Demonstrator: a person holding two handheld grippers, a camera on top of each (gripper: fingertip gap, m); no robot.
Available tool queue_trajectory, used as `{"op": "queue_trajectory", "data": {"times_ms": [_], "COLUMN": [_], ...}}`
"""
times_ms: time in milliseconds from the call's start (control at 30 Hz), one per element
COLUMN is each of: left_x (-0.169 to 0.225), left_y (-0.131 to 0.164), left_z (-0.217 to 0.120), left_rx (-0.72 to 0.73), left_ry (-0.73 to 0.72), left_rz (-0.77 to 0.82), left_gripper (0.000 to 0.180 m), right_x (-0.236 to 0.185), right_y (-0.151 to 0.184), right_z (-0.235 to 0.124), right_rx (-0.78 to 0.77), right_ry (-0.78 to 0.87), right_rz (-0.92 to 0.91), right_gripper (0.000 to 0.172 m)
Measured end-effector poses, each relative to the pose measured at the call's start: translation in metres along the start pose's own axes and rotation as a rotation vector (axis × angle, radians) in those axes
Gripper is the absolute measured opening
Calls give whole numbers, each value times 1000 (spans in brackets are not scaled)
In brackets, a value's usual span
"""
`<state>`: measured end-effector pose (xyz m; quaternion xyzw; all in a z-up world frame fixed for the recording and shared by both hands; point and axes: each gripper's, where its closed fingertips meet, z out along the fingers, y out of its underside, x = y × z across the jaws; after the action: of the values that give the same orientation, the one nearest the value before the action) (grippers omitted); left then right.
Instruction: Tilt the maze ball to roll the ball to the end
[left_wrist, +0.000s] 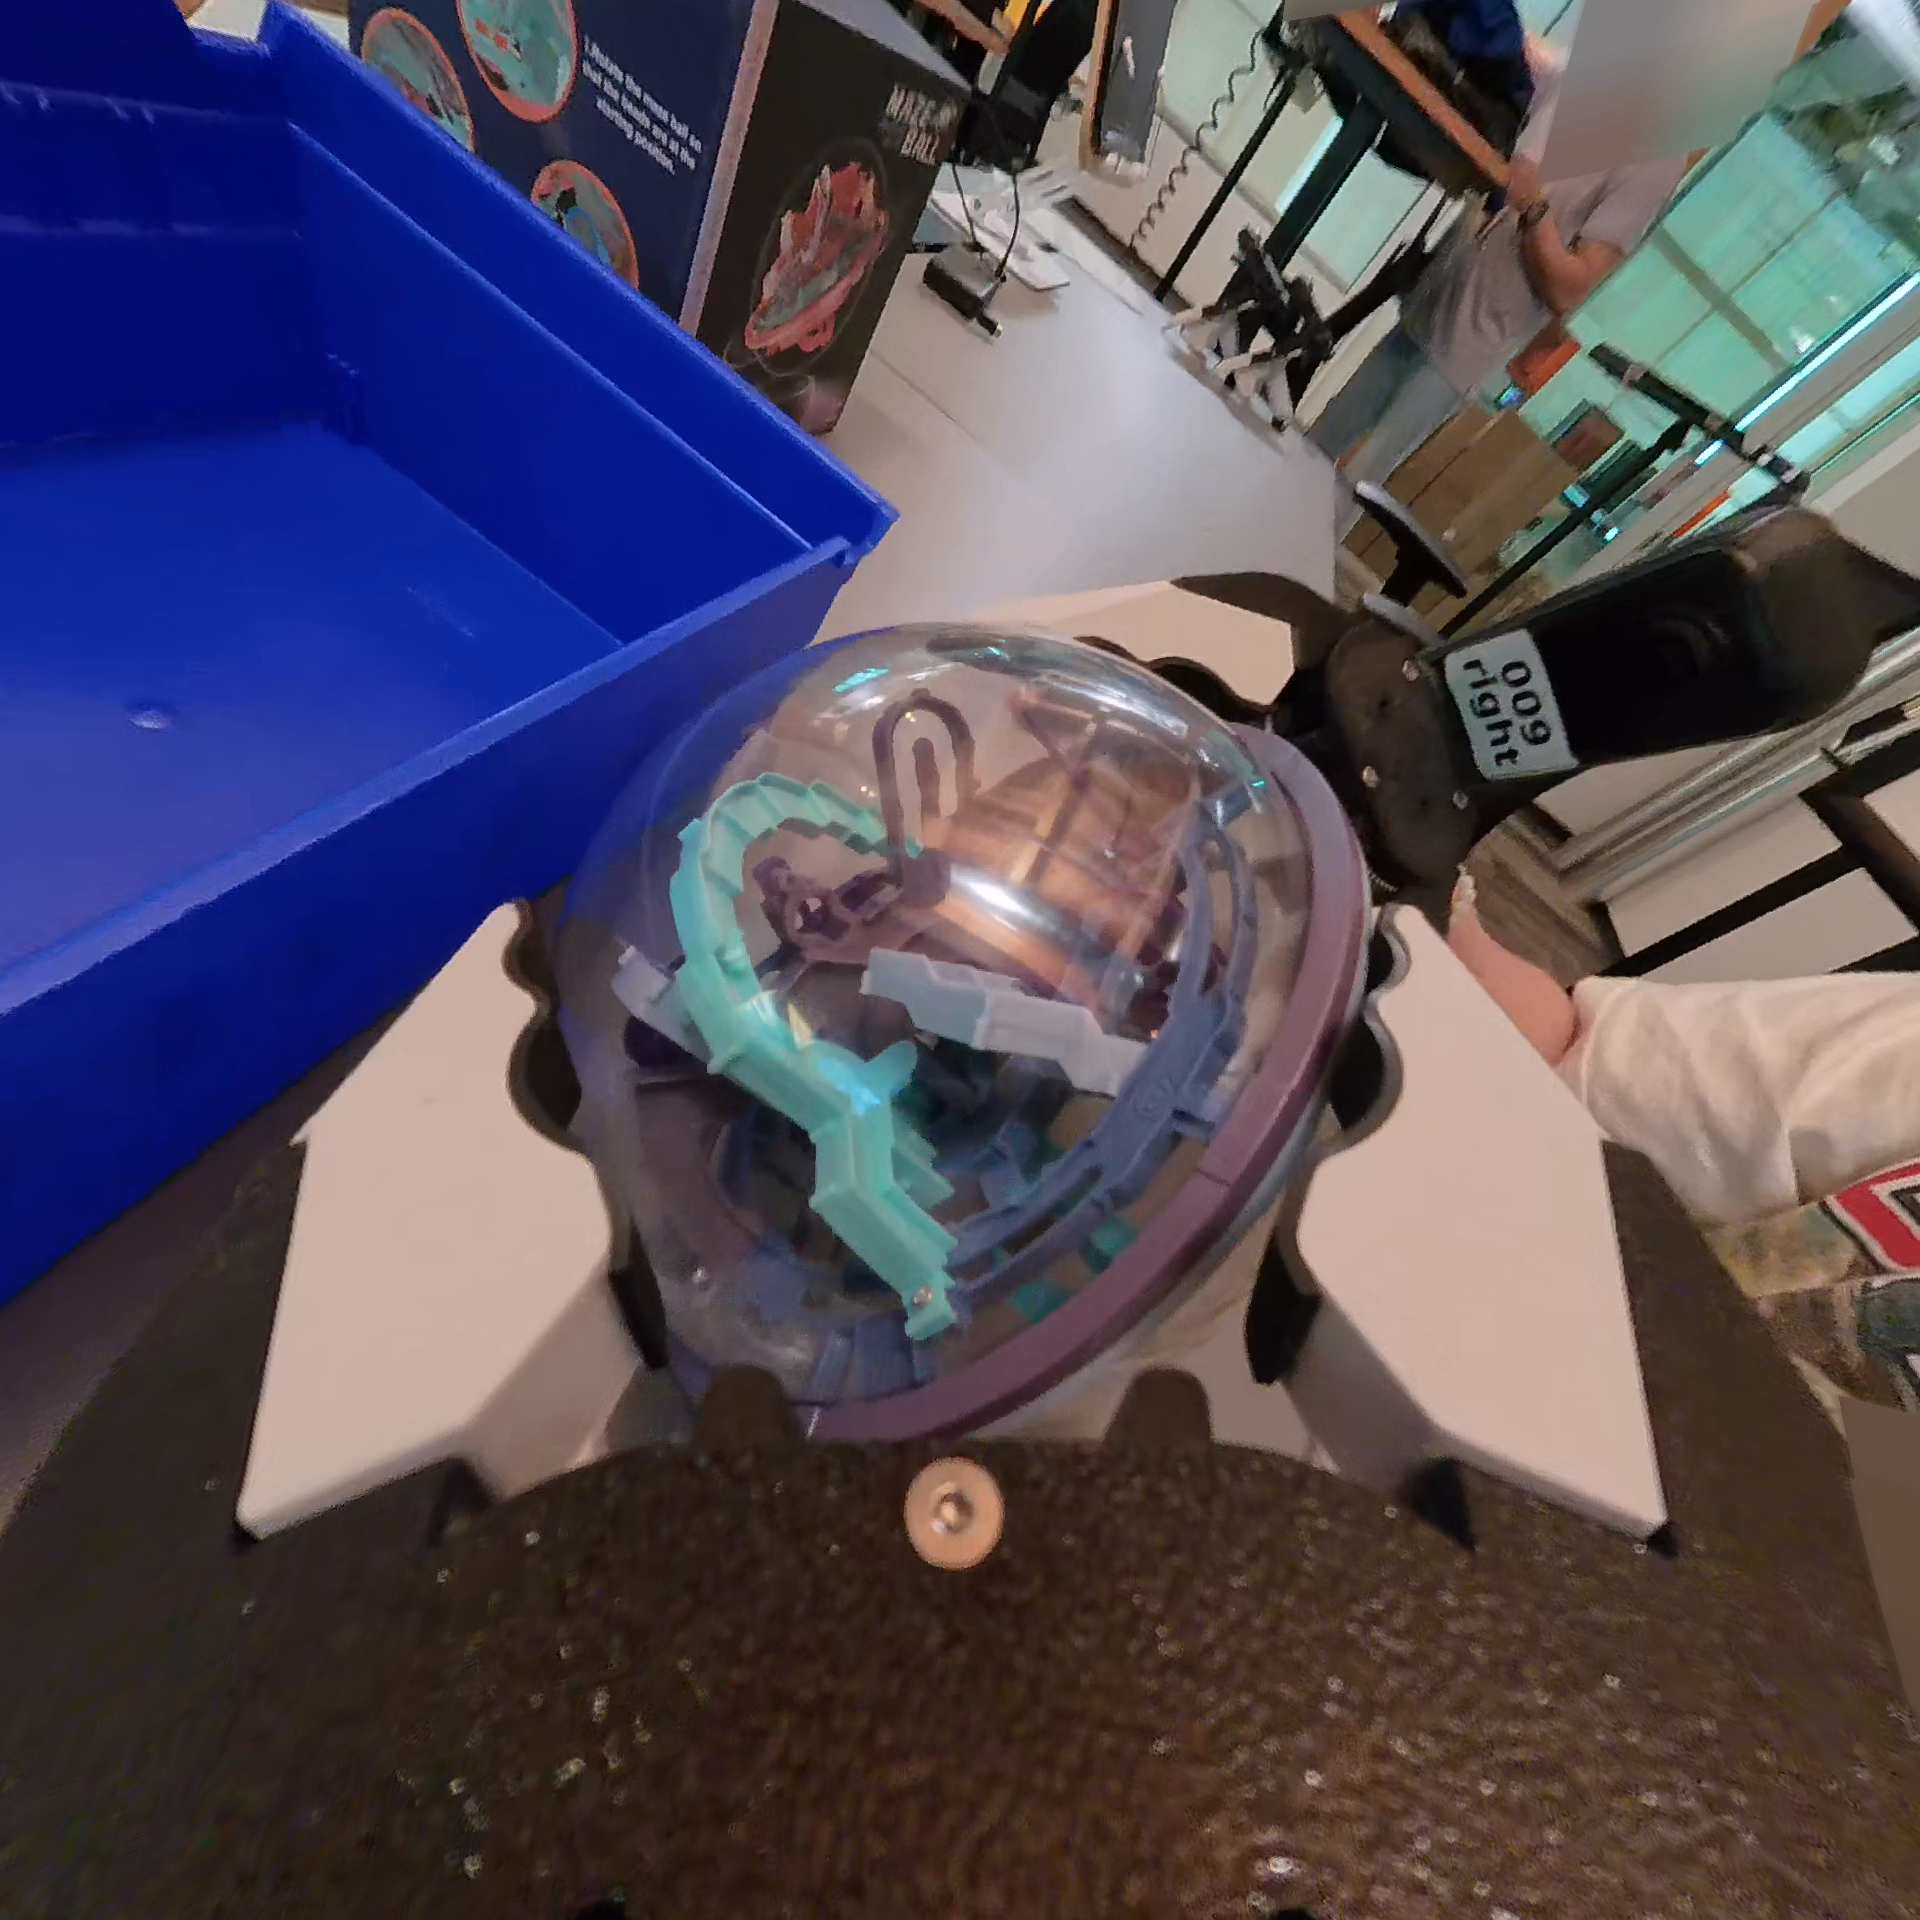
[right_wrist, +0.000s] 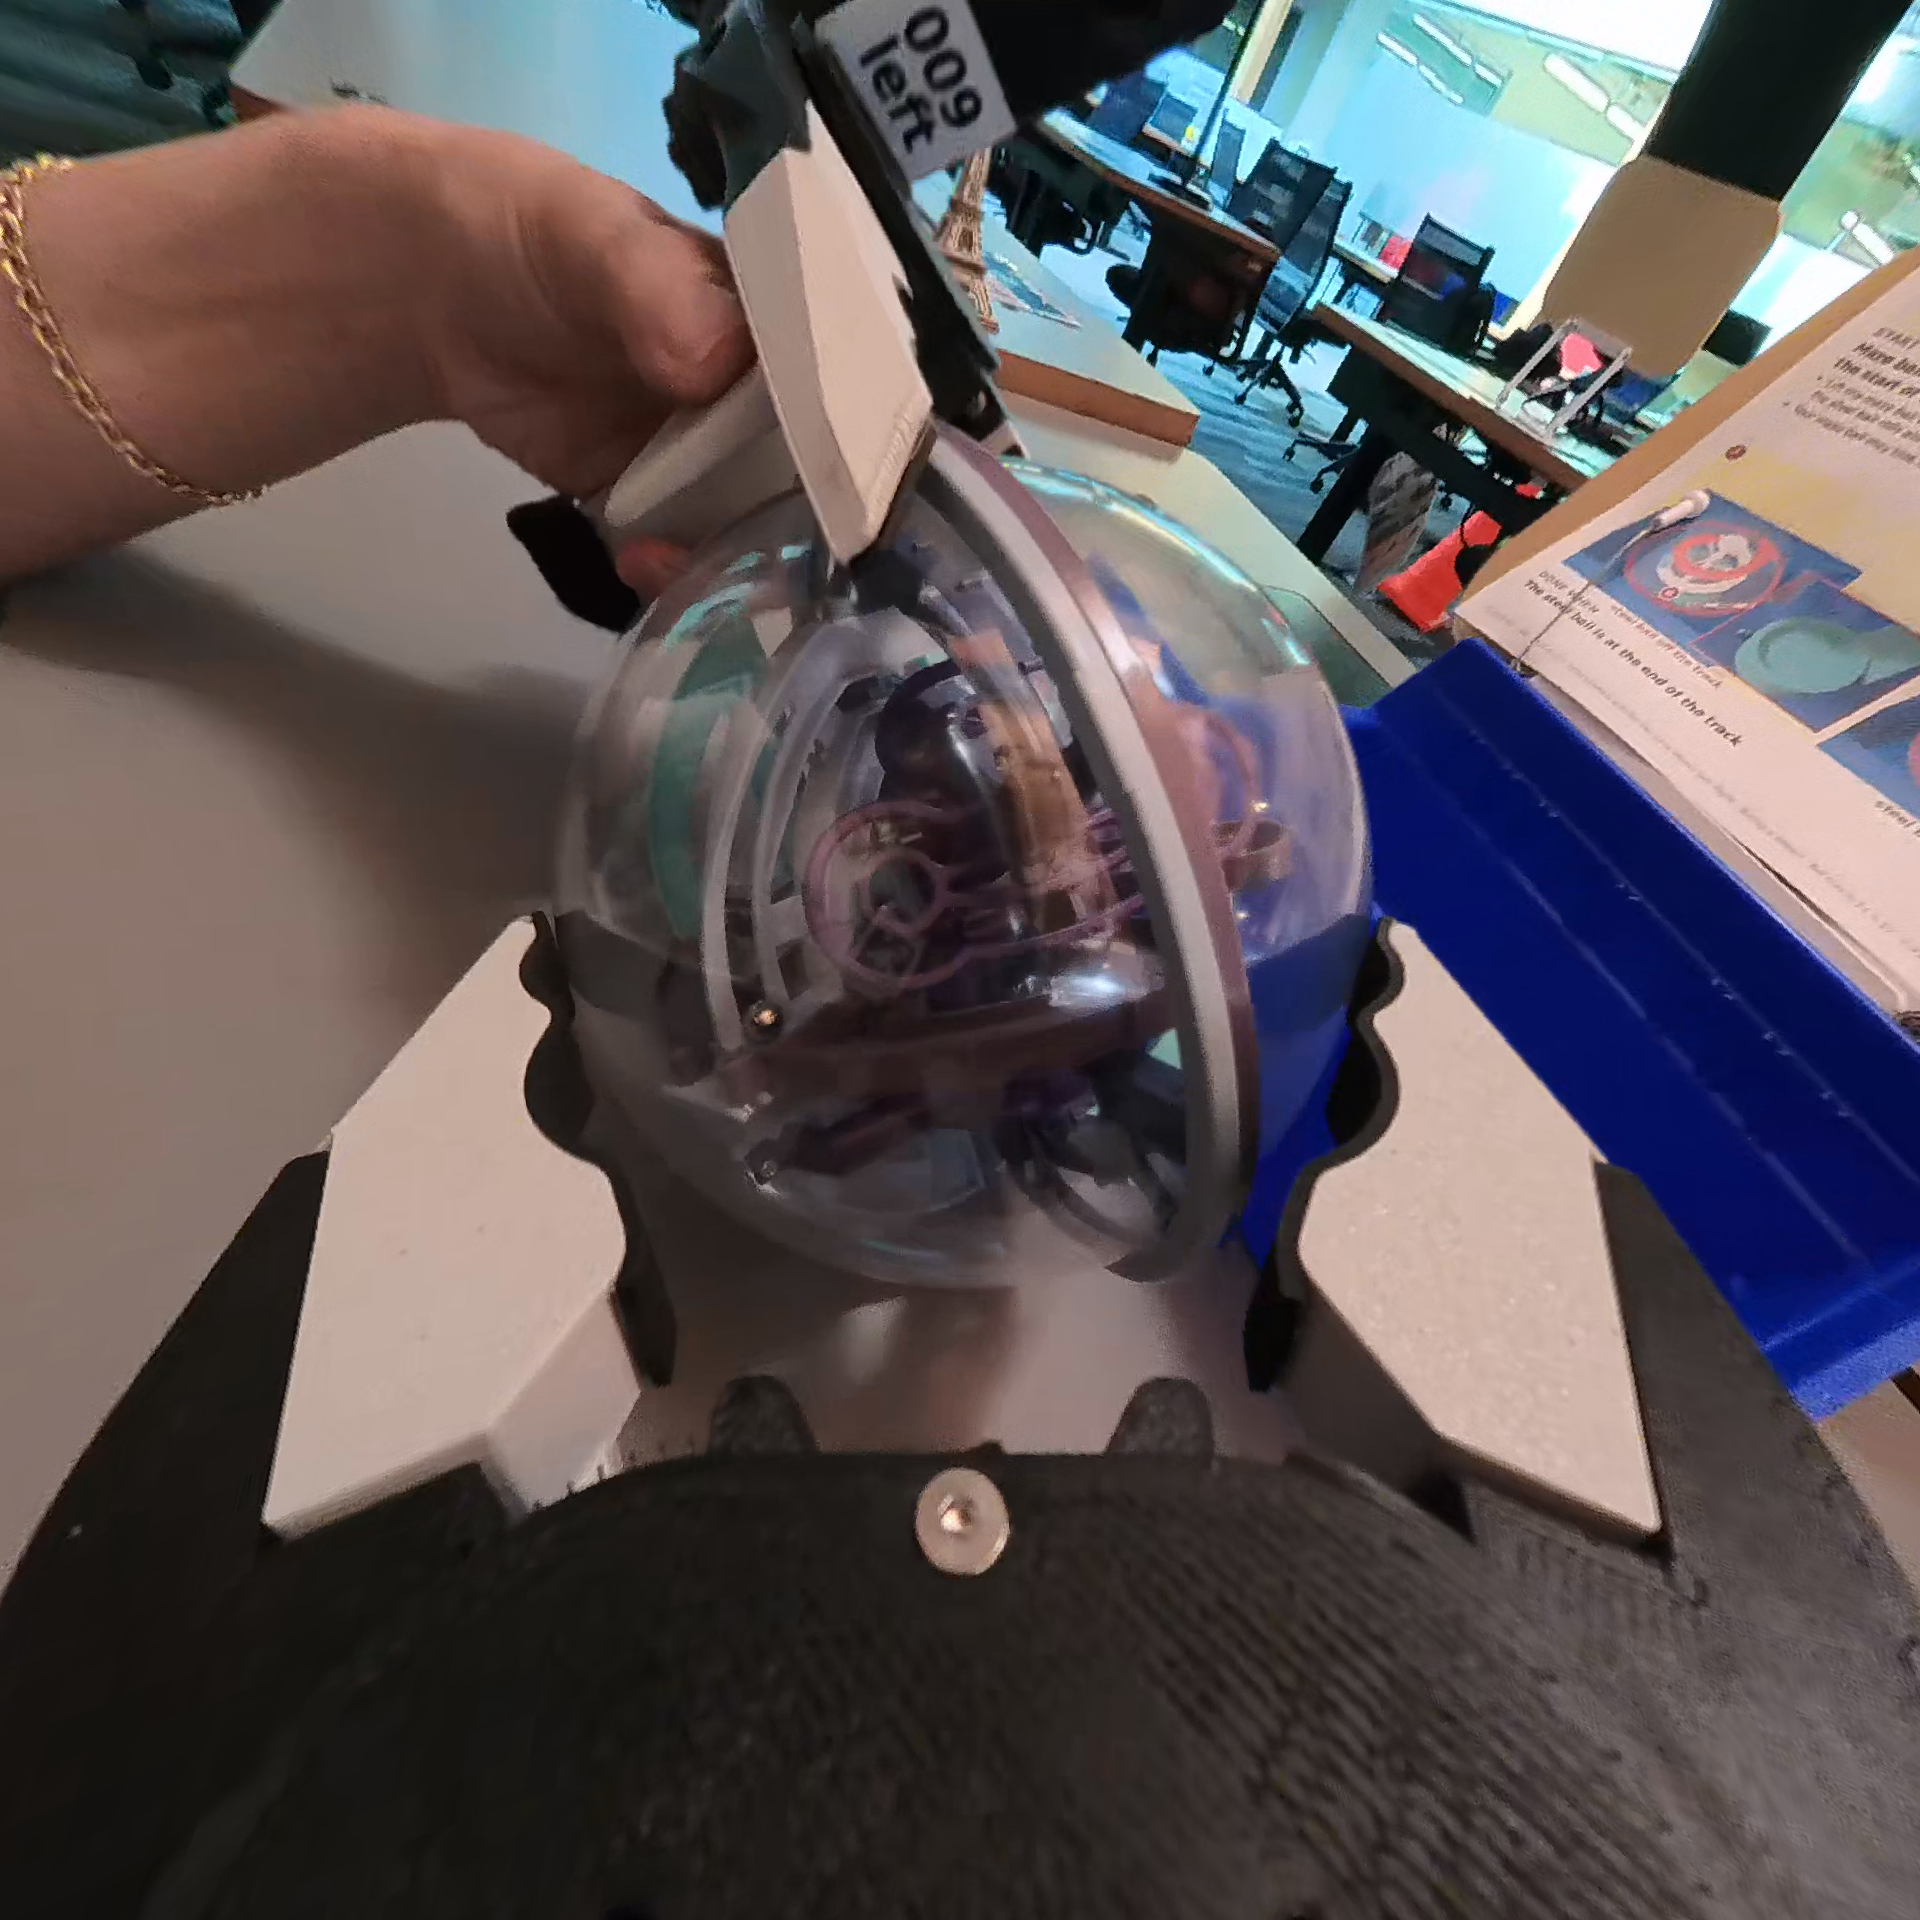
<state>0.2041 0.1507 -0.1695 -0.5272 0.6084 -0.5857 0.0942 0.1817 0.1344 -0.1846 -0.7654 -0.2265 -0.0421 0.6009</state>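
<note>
Two grippers, left gripper (left_wrist: 951, 1023) and right gripper (right_wrist: 956, 1049), clamp one maze ball (left_wrist: 935, 1029) (clear-shelled) beside one blue bin (left_wrist: 312, 540).

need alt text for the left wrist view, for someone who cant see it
A clear maze ball with teal, purple and grey tracks inside sits clamped between the left gripper's white fingers, with the right gripper gripping its far side. A blue bin stands to the left, and a printed box behind it.

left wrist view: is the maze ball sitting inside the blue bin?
No. The maze ball is outside the blue bin, held between the left gripper's fingers, and the bin's visible interior looks empty.
</note>
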Motion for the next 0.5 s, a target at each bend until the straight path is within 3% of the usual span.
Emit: {"op": "queue_trajectory", "data": {"times_ms": [367,500], "left_x": [6,9], "left_y": [3,4], "left_z": [-13,-12], "left_rx": [-84,-99], "left_ry": [-76,-91], "left_rz": [121,164], "left_gripper": [144,141], "right_x": [-21,-17], "right_y": [19,9], "right_z": [-2,1], "right_rx": [-231,-173], "right_ry": [-52,-16], "right_rz": [-95,-162], "right_gripper": [135,132]}}
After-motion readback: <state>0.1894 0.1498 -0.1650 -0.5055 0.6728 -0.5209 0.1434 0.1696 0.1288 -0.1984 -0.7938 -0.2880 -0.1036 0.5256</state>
